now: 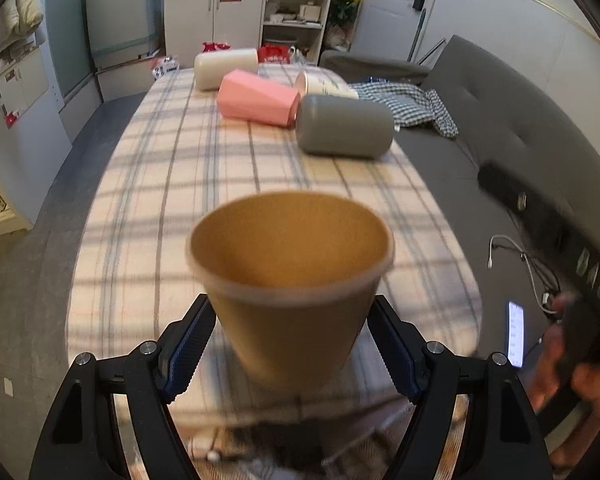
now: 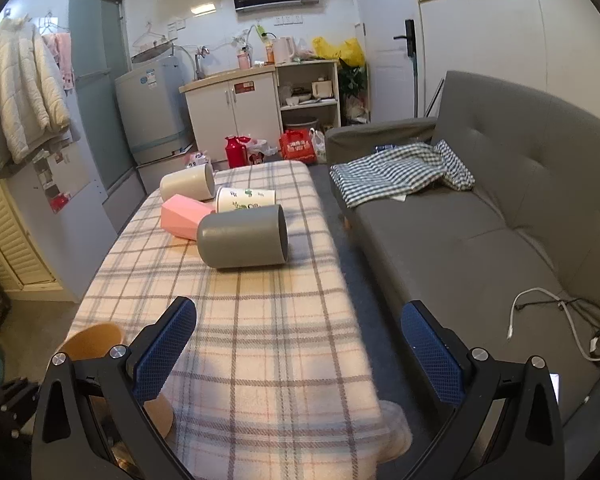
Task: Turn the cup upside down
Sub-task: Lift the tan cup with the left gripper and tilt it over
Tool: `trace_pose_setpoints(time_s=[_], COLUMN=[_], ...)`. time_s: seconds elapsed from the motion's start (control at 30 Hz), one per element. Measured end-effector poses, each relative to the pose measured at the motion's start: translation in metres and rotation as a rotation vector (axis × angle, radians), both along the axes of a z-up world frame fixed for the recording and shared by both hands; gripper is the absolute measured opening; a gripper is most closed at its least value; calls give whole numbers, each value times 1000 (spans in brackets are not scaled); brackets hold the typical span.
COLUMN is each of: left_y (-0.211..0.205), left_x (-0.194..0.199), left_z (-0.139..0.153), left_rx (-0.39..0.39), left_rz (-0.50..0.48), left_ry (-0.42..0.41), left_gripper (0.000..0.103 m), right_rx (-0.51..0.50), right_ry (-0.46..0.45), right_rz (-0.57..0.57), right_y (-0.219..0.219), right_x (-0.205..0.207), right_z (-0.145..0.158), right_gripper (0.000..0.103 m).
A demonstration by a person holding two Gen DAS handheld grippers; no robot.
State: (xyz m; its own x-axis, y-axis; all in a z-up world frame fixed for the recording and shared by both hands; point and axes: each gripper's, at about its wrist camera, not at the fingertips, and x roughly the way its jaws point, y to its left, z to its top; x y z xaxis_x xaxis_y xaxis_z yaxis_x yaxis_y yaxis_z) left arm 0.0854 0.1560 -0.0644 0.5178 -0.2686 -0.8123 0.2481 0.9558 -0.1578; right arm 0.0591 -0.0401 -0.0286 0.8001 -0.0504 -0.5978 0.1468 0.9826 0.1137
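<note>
Cup (image 1: 290, 276) is seen mouth-up between the left gripper (image 1: 291, 344) pads, apparently clamped and raised off the plaid table (image 1: 160, 184); flip not yet done. Right gripper (image 2: 298, 354) is spread wide, nothing between its fingers

No legible text in either view. White printed cup (image 2: 245, 199) on the table (image 2: 260, 320): green pattern plus small dark marks, too small to read. Red bag (image 2: 297, 145) on the floor: pale lettering, unreadable. Washing machine (image 2: 152, 110) has a blue sticker, cabinet door (image 2: 246, 87) a red label, both blurred. Phone screen (image 1: 516, 334) lit, lines illegible.
</note>
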Motion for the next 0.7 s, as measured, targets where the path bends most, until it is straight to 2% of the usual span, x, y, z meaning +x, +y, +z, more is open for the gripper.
trace_pose_setpoints(time_s=[0.13, 0.3, 0.43, 0.53, 0.7], left_y=[-2, 1, 7, 13, 25], left_x=[26, 48, 47, 41, 23], left_z=[-1, -11, -12, -12, -12], left_rx=[-10, 13, -8, -16, -26], left_rz=[11, 43, 39, 36, -1], left_ry=[3, 3, -18, -30, -40], left_gripper=[80, 80, 81, 86, 86], right_rx=[4, 0, -4, -16, -37], right_ry=[14, 31, 35, 30, 6], right_rz=[-4, -6, -9, -10, -16], right_y=[-4, -5, -6, -3, 10], right_x=[8, 16, 18, 17, 12], right_z=[-7, -14, -14, -12, 0], right_gripper=[103, 103, 103, 103, 103])
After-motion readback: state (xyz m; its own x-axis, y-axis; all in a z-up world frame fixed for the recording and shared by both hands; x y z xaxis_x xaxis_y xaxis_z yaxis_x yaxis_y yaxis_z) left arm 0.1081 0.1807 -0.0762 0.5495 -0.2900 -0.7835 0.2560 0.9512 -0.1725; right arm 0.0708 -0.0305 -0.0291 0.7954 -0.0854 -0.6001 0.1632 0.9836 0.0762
